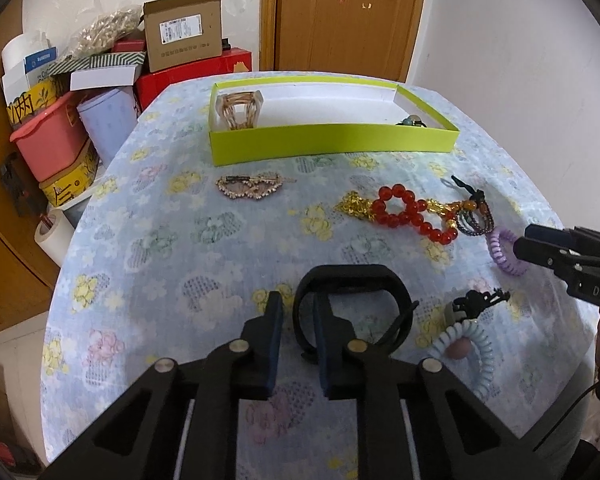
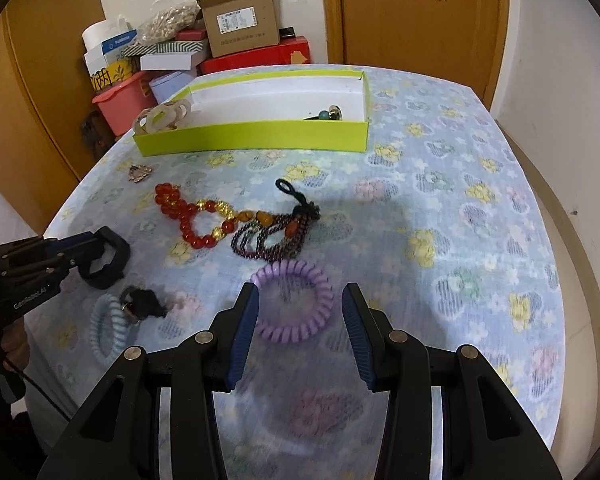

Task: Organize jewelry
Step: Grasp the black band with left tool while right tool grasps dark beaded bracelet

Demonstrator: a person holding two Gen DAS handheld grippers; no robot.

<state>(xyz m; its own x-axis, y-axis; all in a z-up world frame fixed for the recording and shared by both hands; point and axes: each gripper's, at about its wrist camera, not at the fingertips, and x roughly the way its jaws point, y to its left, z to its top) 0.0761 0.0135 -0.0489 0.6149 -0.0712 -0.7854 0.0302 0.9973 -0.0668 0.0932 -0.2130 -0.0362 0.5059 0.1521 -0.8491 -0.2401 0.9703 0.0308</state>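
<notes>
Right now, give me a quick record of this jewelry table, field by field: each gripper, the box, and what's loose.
left gripper: jaws straddle the black band, not closed
right gripper: open, around the purple coil tie
green box: holds a hair claw and a small beaded piece
loose on cloth: red bead bracelet, heart clip, blue coil tie
</notes>
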